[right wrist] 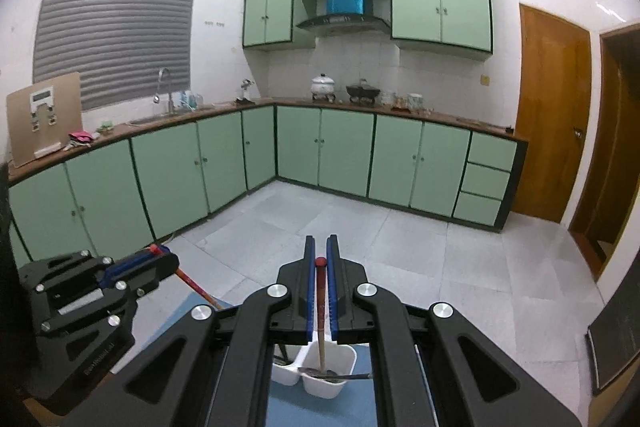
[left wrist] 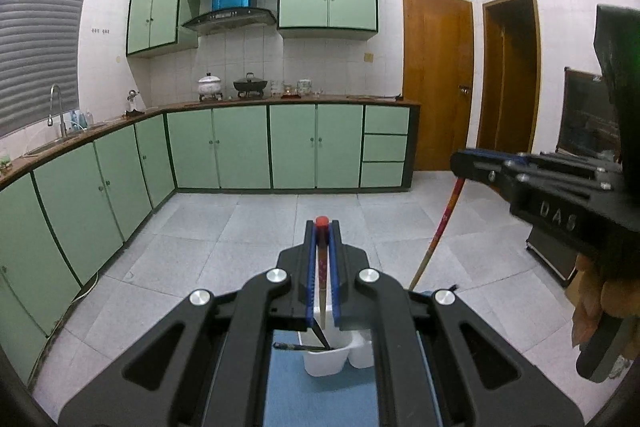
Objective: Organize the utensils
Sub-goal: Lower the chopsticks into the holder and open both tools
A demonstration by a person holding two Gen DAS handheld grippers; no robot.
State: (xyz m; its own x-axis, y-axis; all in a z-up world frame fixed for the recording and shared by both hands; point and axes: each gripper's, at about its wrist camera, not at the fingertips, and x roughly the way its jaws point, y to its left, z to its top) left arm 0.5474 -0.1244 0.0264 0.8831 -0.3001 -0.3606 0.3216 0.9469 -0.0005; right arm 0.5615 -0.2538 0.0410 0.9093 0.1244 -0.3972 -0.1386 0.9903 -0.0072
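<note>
My left gripper (left wrist: 322, 227) is shut on a red-tipped chopstick (left wrist: 321, 267) that hangs down toward a white two-compartment holder (left wrist: 324, 363) on a blue mat (left wrist: 320, 403). My right gripper (right wrist: 320, 247) is shut on a second red-tipped chopstick (right wrist: 321, 307) whose lower end stands in the holder's right compartment (right wrist: 332, 367), where a dark metal utensil (right wrist: 336, 374) lies. Each gripper shows in the other's view: the right gripper (left wrist: 464, 163) and the left gripper (right wrist: 168, 255). Dark utensils (left wrist: 304, 347) lie in the holder's left compartment.
Green kitchen cabinets (left wrist: 240, 147) and a countertop with pots (left wrist: 248, 85) run along the far walls. A grey tiled floor (left wrist: 240, 235) lies below. Wooden doors (left wrist: 436, 79) stand at the right. A dark case (left wrist: 548, 251) stands at the right.
</note>
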